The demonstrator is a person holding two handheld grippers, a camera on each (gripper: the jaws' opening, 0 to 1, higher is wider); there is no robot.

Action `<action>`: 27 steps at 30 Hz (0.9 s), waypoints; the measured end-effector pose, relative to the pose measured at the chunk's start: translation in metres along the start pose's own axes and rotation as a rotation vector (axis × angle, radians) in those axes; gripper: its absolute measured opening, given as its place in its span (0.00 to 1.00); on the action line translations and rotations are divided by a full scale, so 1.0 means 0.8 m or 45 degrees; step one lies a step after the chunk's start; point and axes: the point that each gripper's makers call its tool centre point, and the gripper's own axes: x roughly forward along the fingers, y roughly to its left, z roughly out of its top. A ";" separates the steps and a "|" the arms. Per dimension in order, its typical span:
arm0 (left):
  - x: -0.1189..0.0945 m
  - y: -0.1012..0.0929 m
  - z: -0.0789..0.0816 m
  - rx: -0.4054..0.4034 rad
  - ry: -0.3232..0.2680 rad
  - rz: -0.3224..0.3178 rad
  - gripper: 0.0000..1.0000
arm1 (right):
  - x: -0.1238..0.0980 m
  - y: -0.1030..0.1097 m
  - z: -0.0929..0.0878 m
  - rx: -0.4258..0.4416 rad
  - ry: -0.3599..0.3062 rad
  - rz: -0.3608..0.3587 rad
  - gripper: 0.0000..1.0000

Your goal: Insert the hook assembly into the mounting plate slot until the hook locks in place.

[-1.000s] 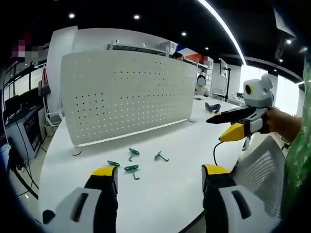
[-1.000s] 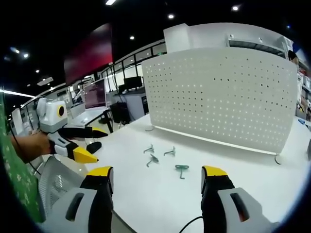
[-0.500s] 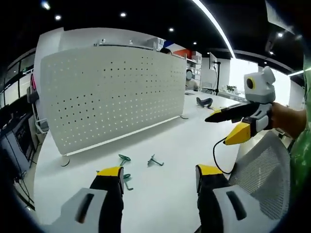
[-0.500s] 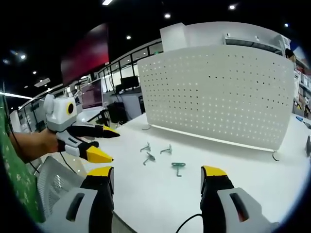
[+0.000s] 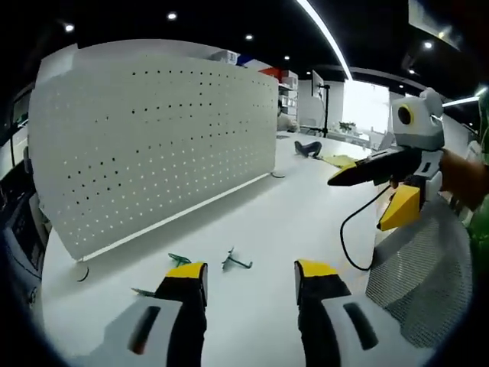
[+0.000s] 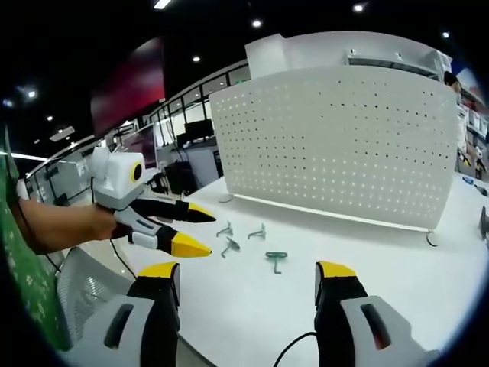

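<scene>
Office surroundings around my white work table (image 5: 306, 222)

Beside the table's near edge I see a grey mesh chair back (image 5: 416, 283) in the left gripper view; a dark object (image 5: 308, 147) and a yellow-green item (image 5: 338, 160) lie on the far end; computer monitors (image 6: 200, 130) line desks behind; ceiling spotlights (image 6: 257, 23) and a light strip (image 5: 325, 34) glow overhead.

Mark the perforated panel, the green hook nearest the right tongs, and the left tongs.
perforated panel (image 6: 344, 145), right gripper view, middle of its face.
green hook (image 6: 275, 258), right gripper view, its shank.
left tongs (image 6: 195, 229), right gripper view, between its yellow tips.
</scene>
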 end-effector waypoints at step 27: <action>0.094 0.029 -0.045 0.056 0.183 -0.010 0.23 | 0.006 -0.016 -0.014 0.045 0.037 -0.019 0.71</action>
